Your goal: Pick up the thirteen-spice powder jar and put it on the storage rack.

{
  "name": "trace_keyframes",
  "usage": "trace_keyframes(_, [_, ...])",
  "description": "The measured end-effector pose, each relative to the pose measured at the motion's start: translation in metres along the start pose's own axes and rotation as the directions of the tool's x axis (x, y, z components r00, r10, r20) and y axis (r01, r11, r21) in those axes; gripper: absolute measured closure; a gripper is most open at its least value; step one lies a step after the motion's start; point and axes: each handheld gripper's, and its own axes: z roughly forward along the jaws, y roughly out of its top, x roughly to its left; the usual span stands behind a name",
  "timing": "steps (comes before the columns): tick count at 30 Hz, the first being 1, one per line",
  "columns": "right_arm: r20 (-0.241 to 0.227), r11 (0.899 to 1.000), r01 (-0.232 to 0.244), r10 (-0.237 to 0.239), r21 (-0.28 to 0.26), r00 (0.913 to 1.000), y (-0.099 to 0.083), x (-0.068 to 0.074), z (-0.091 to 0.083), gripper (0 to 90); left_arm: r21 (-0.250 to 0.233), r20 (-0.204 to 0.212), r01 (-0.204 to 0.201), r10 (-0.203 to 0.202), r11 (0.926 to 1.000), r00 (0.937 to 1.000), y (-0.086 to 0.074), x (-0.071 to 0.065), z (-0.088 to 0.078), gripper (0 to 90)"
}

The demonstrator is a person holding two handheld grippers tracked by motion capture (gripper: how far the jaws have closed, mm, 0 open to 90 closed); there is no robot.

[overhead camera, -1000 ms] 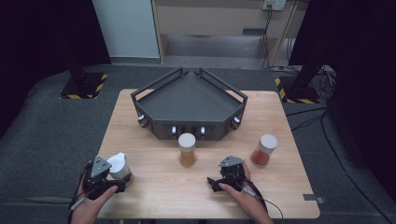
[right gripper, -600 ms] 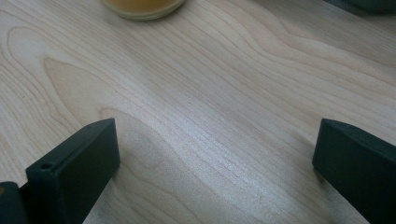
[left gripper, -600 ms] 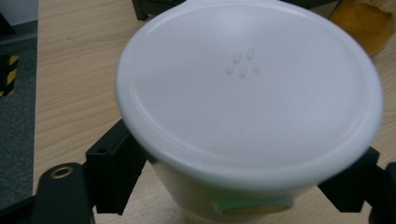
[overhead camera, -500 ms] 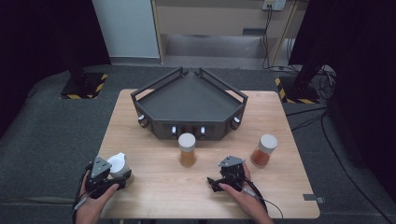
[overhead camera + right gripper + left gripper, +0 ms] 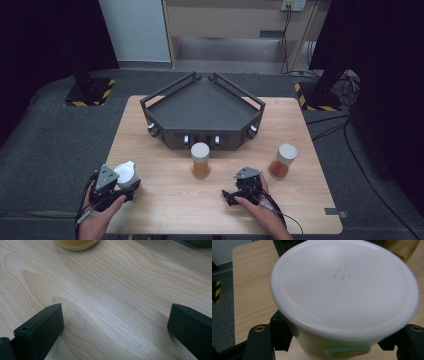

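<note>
A white-lidded jar (image 5: 126, 173) stands at the table's front left. My left gripper (image 5: 128, 187) has just been closing and is now shut on its body below the lid. In the left gripper view the lid (image 5: 344, 287) looms close and tilted, with a black jaw on each side of the jar. My right gripper (image 5: 231, 196) rests low at the front centre-right, open. The right gripper view has bare wood between its fingers (image 5: 42, 327). A jar of yellow-orange stuff (image 5: 200, 160) stands in the middle, and its base (image 5: 76, 243) lies ahead of the right gripper.
A black wedge-shaped tray (image 5: 165, 95) with raised rails takes up the back middle of the wooden table (image 5: 175, 210). A jar of red-orange stuff (image 5: 283, 161) with a white lid stands at the right. Dark floor surrounds the table.
The left gripper has closed in on the white-lidded jar, which has shifted and tipped slightly. The right hand and the other two jars have stayed put.
</note>
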Motion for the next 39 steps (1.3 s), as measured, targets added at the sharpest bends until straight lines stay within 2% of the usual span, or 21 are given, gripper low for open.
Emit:
trace_keyframes(3, [0.0,1.0,0.0,0.0,0.0,1.0,0.0,0.0,0.0,0.8,-0.006,0.019,-0.03,0.03,0.9995,0.9994,0.009,0.002,-0.006,29.2])
trace_keyframes(7, [0.0,1.0,-0.001,0.001,0.0,1.0,0.0,0.0,0.0,0.8,-0.005,0.033,-0.05,0.05,0.9988,0.9982,0.015,0.003,-0.007,29.2])
trace_keyframes(16, [0.0,1.0,-0.002,0.002,0.0,1.0,0.0,0.0,0.0,0.9,-0.001,0.067,-0.057,0.057,0.9984,0.9961,0.023,0.008,-0.006,29.2])
trace_keyframes(23, [0.0,1.0,-0.001,0.001,0.0,1.0,0.0,0.0,0.0,0.9,-0.013,0.095,-0.078,0.079,0.9969,0.9923,0.031,0.012,-0.003,29.2])
trace_keyframes(25, [0.0,1.0,-0.002,0.002,0.0,1.0,0.0,0.0,0.0,0.8,-0.012,0.109,-0.096,0.096,0.9954,0.9893,0.037,0.013,0.0,29.2])
trace_keyframes(32, [0.0,1.0,-0.001,0.001,0.0,1.0,0.0,0.0,0.0,0.8,-0.002,0.133,-0.122,0.121,0.9925,0.9836,0.047,0.014,0.006,29.2])
trace_keyframes(39, [0.0,1.0,-0.001,0.001,0.0,1.0,0.0,0.0,0.0,0.9,-0.015,0.171,-0.151,0.151,0.9884,0.9735,0.061,0.019,0.009,29.2])
